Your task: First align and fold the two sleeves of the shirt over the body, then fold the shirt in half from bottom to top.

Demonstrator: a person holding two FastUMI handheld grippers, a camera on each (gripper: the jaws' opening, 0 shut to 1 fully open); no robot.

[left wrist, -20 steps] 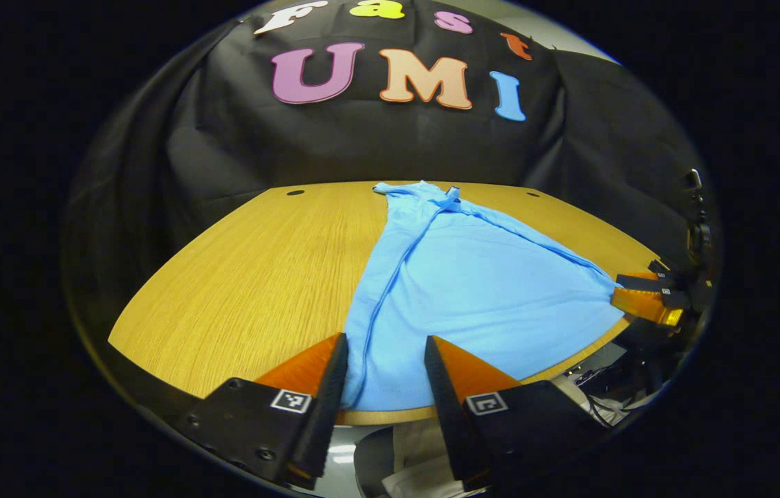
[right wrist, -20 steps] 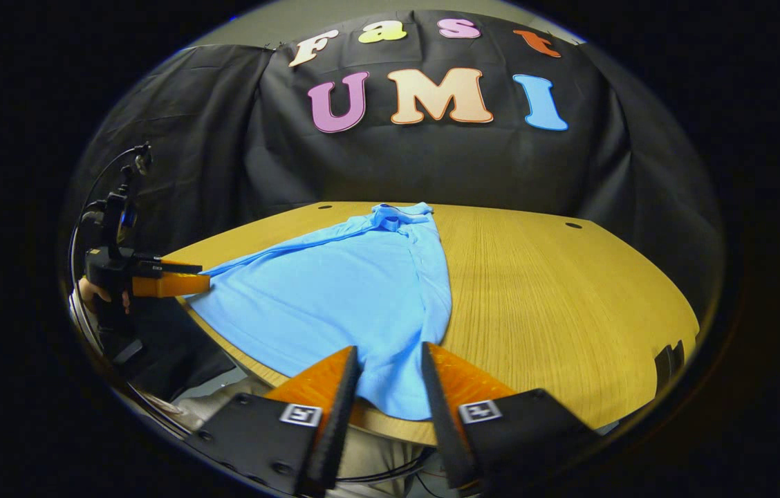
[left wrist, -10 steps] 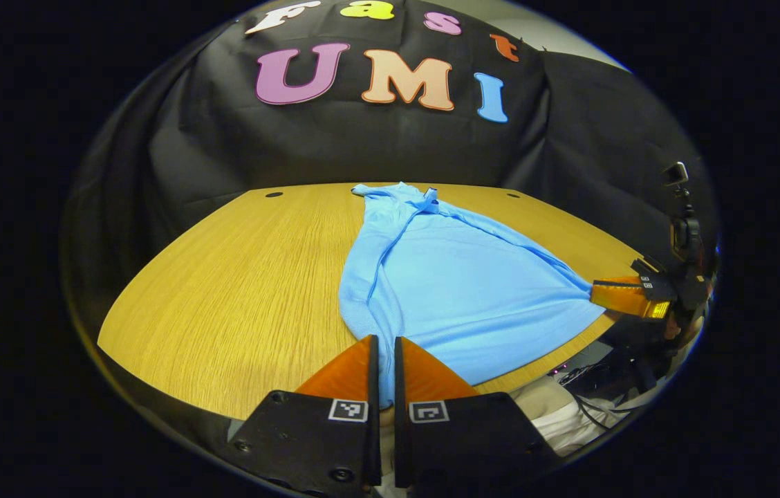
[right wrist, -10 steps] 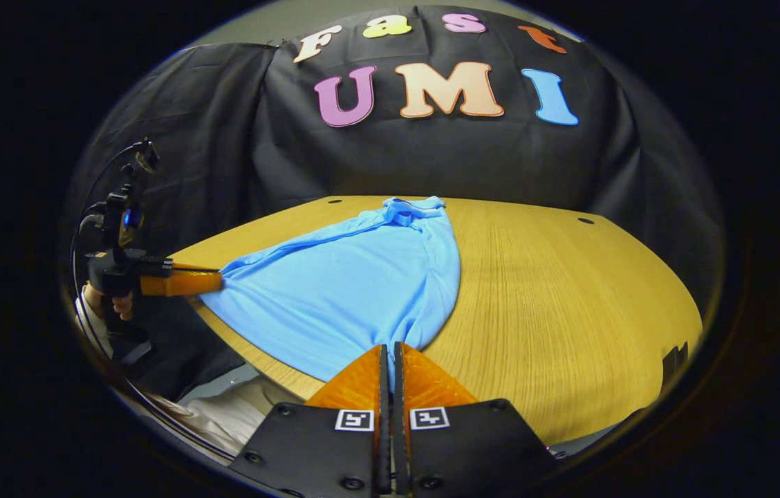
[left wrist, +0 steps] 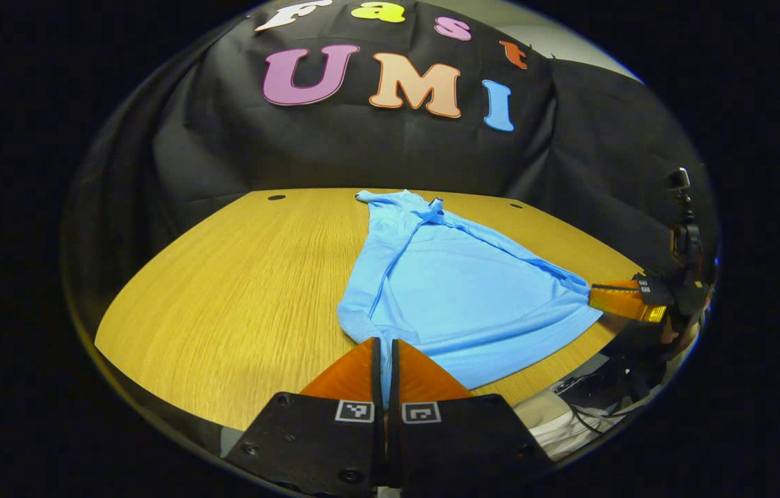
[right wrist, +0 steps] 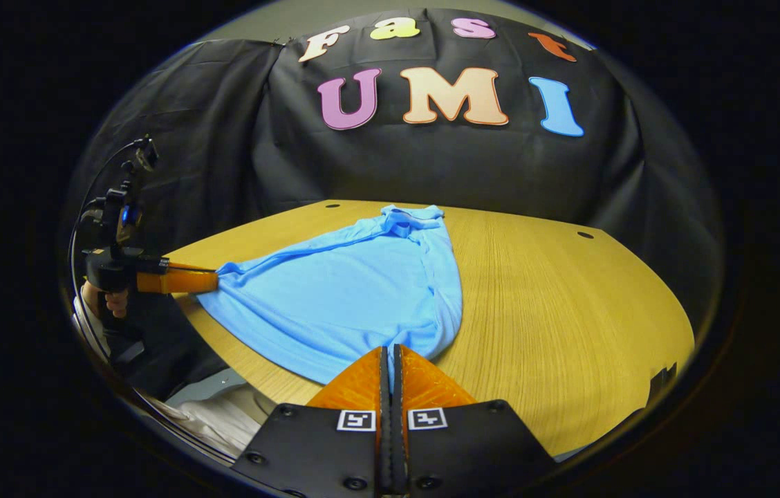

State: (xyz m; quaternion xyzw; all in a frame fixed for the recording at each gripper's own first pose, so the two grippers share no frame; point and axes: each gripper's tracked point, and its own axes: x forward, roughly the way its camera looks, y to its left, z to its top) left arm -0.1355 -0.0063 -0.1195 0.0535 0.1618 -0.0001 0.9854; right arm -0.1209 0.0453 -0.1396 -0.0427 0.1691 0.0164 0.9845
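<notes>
A light blue shirt (left wrist: 459,290) (right wrist: 341,290) lies on the wooden table (left wrist: 224,290) (right wrist: 556,304), collar at the far side, both sleeves folded over the body. My left gripper (left wrist: 383,344) is shut on the shirt's bottom hem corner at the near edge, and it appears in the right gripper view (right wrist: 214,280) at the left, pinching that corner. My right gripper (right wrist: 390,349) is shut on the other bottom corner, seen also in the left gripper view (left wrist: 594,296) at the right. The hem between the two corners is lifted slightly and stretched.
The table's curved near edge (left wrist: 535,387) runs just under the hem. A hand (right wrist: 110,301) holds the left gripper's handle. Cables and white cloth (left wrist: 570,415) lie below the table edge. Bare wood spreads to the left (left wrist: 224,290) and right (right wrist: 570,304) of the shirt.
Both grippers went from open around the hem corners to shut on them. Since then the hem has risen a little and drawn toward the collar, wrinkling near the corners.
</notes>
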